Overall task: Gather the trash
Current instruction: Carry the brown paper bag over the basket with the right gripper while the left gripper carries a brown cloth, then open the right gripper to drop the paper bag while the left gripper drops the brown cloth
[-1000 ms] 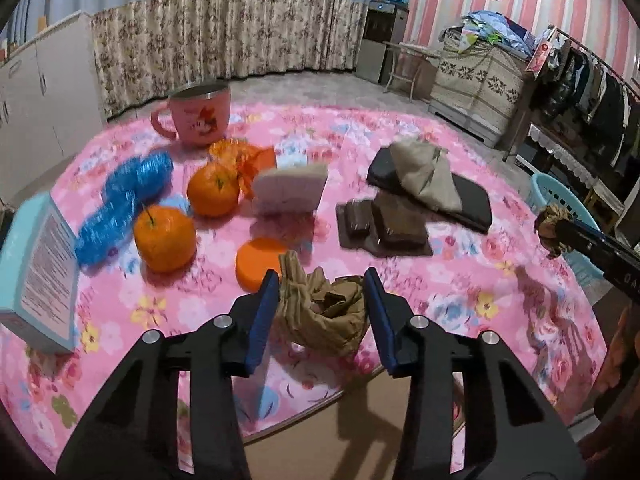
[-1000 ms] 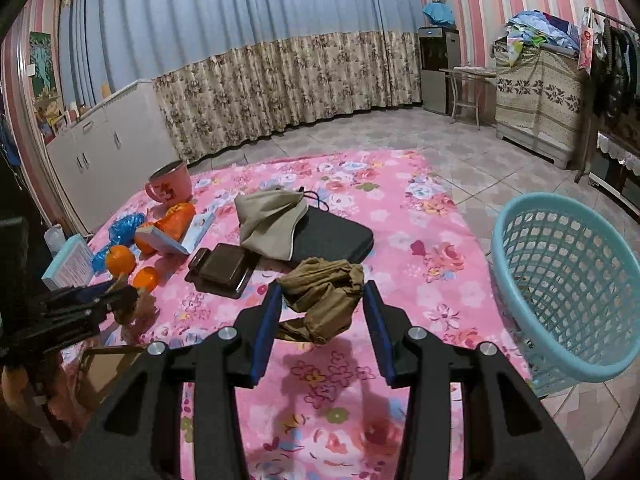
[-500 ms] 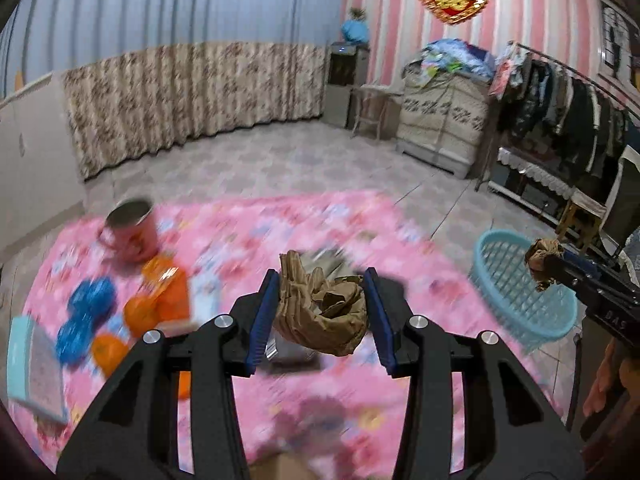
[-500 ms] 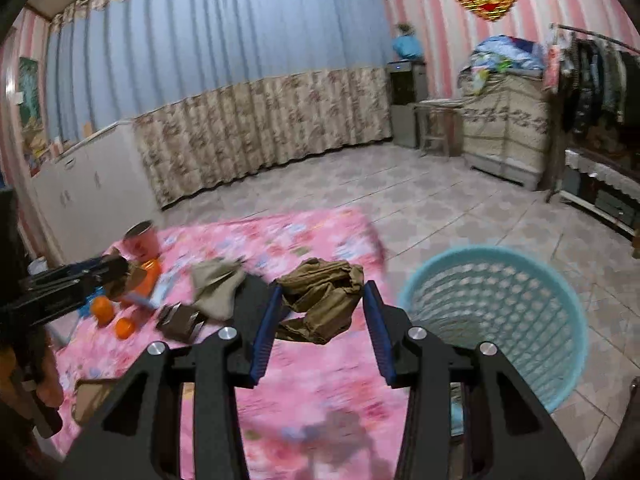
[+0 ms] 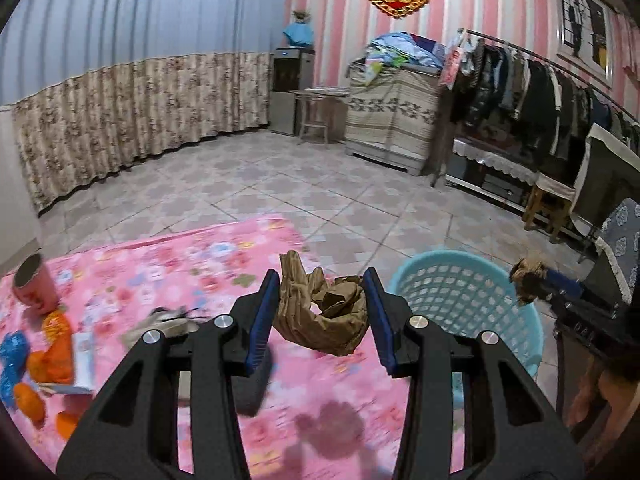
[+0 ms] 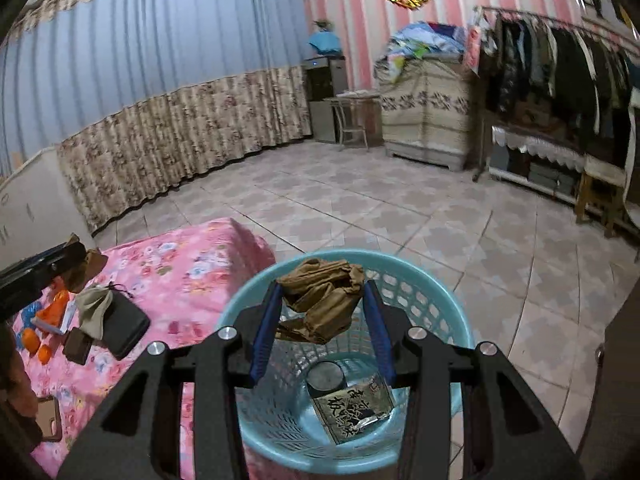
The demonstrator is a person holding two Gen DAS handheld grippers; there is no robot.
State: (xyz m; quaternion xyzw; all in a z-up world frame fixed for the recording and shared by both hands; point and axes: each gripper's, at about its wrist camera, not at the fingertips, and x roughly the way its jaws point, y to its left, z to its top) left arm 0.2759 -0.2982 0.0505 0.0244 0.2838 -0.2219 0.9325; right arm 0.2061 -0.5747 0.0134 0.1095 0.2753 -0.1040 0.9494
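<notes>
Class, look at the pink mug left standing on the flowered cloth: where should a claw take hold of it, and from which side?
Grip the pink mug across its open rim, coming from above: it stands upright, nothing covers its mouth, and no handle shows in this view.

Black hand-held gripper, blue pads, silver screws

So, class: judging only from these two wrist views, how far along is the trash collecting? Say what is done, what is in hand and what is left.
Done: a printed wrapper and a round dark item already lie in the blue basket.
In hand: the right gripper holds crumpled brown paper over the basket; the left gripper holds another brown wad above the pink tablecloth.
Left: dropping both wads.
</notes>
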